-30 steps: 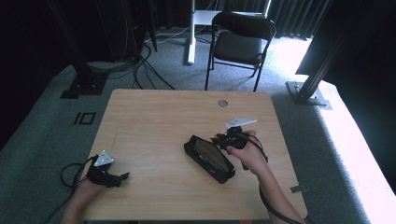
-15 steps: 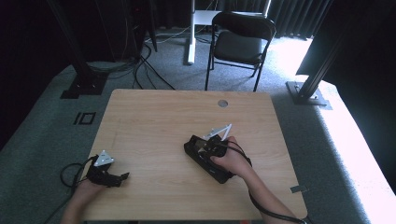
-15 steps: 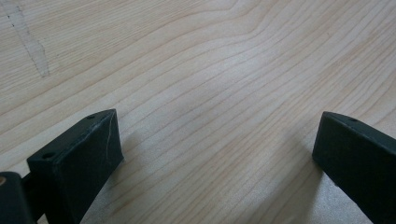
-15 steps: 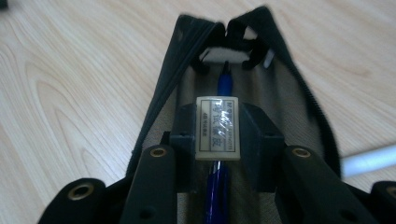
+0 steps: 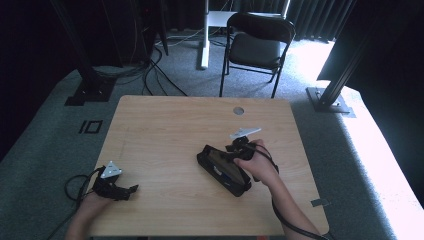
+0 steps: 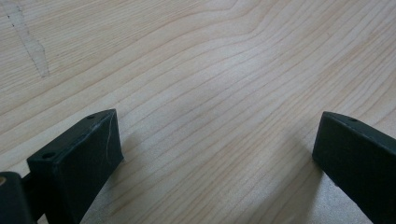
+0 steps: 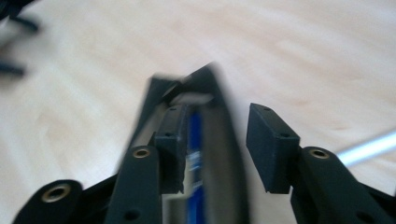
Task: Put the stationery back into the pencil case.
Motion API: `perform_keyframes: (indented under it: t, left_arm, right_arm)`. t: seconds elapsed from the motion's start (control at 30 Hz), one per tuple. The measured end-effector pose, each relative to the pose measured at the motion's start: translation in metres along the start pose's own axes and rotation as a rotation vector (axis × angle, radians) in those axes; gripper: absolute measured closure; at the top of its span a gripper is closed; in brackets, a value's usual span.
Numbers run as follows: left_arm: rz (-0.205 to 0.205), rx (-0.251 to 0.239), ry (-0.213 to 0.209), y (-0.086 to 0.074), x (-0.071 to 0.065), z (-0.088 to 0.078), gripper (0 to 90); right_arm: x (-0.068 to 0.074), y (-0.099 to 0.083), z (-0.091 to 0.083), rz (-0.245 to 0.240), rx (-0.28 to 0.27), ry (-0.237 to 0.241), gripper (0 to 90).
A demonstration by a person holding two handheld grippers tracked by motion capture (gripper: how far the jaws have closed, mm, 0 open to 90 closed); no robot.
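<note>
From high view we saw a black case (image 5: 223, 169) at centre-right of the table (image 5: 170, 130), right gripper (image 5: 235, 150) over it. Its own view, blurred, showed jaws apart w/ one case wall between, not clamped. Left gripper (image 5: 117, 189), lower left, was wide open, empty.

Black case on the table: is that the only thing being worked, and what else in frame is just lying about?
In use:
- black case, open, something blue inside
- right gripper, jaws open astride one wall of the case
- left gripper, open, resting on the table, idle

Lying about:
- folding chair
- floor cables
- metal stand bases
</note>
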State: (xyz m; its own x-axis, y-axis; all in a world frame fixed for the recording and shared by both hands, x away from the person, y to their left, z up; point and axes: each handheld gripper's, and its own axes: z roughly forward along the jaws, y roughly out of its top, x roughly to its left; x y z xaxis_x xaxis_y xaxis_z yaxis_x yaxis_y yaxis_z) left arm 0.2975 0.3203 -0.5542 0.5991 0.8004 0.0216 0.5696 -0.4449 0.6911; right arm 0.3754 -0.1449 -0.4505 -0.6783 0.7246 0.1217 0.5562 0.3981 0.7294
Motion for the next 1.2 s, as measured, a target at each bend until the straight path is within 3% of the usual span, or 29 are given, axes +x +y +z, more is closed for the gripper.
perform_keyframes:
  t: [0.07, 0.1, 0.13, 0.2, 0.23, 0.27, 0.33, 0.47, 0.67, 0.77, 0.83, 0.93, 1.0, 1.03, 1.2]
  left_arm:
    - [0.0, 0.0, 0.0, 0.0, 0.0, 0.0, 1.5]
    - [0.0, 0.0, 0.0, 0.0, 0.0, 0.0, 1.5]
    - [0.0, 0.0, 0.0, 0.0, 0.0, 0.0, 1.5]
    - [-0.001, 0.0, 0.0, 0.0, 0.0, 0.0, 1.5]
    - [-0.001, -0.001, 0.0, 0.0, 0.0, 0.0, 1.5]
    - [0.0, 0.0, 0.0, 0.0, 0.0, 0.0, 1.6]
    - [0.0, 0.0, 0.0, 0.0, 0.0, 0.0, 1.6]
    - [0.0, 0.0, 0.0, 0.0, 0.0, 0.0, 1.5]
    - [0.0, 0.0, 0.0, 0.0, 0.0, 0.0, 1.5]
    - [0.0, 0.0, 0.0, 0.0, 0.0, 0.0, 1.6]
    - [0.0, 0.0, 0.0, 0.0, 0.0, 0.0, 1.6]
    - [0.0, 0.0, 0.0, 0.0, 0.0, 0.0, 1.6]
    - [0.0, 0.0, 0.0, 0.0, 0.0, 0.0, 1.6]
    - [0.0, 0.0, 0.0, 0.0, 0.0, 0.0, 1.6]
    - [0.0, 0.0, 0.0, 0.0, 0.0, 0.0, 1.6]
  right_arm:
    - [-0.023, 0.001, 0.0, 0.061, -0.014, -0.076, 56.5]
    - [-0.023, 0.001, 0.0, 0.061, -0.014, -0.076, 56.5]
    - [-0.043, -0.003, 0.008, 0.11, -0.002, -0.145, 55.5]
    - [-0.043, -0.003, 0.008, 0.11, -0.002, -0.145, 55.5]
    - [-0.049, -0.005, 0.012, 0.132, 0.004, -0.164, 55.8]
    - [-0.068, -0.012, 0.026, 0.197, 0.026, -0.216, 54.5]
    - [-0.077, -0.016, 0.037, 0.268, 0.031, -0.234, 50.9]
    - [-0.088, -0.019, 0.056, 0.313, 0.052, -0.288, 50.6]
    - [-0.087, -0.025, 0.074, 0.316, 0.116, -0.298, 52.2]
    - [-0.084, -0.028, 0.077, 0.295, 0.138, -0.299, 61.2]
    - [-0.082, -0.027, 0.075, 0.264, 0.168, -0.309, 77.1]
    - [-0.083, -0.026, 0.074, 0.261, 0.182, -0.274, 78.4]
    - [-0.082, -0.026, 0.073, 0.254, 0.181, -0.269, 78.4]
    - [-0.081, -0.024, 0.065, 0.259, 0.147, -0.248, 78.5]
    - [-0.074, -0.017, 0.048, 0.226, 0.103, -0.222, 78.4]
